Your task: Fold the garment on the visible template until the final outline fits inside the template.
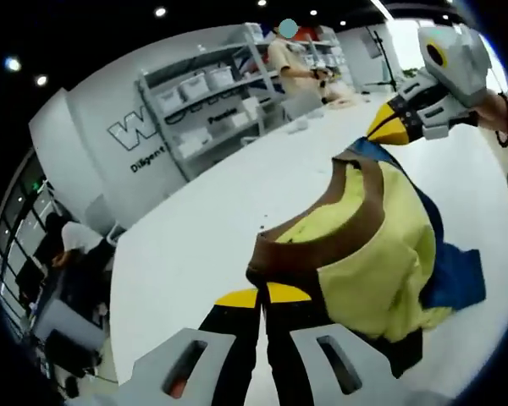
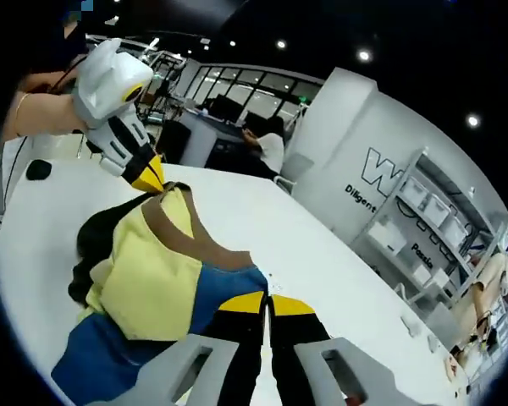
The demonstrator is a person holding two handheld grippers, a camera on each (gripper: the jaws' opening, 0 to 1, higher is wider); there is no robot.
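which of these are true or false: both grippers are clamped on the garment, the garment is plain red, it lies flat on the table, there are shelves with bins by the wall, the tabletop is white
1. Both grippers are clamped on the garment. True: the left gripper and the right gripper each have their jaws closed on an edge of the garment.
2. The garment is plain red. False: it is yellow, with brown trim and blue and black parts.
3. It lies flat on the table. False: it is bunched and stretched between the two grippers.
4. Shelves with bins stand by the wall. True: shelves hold light bins.
5. The tabletop is white. True: the table is white.
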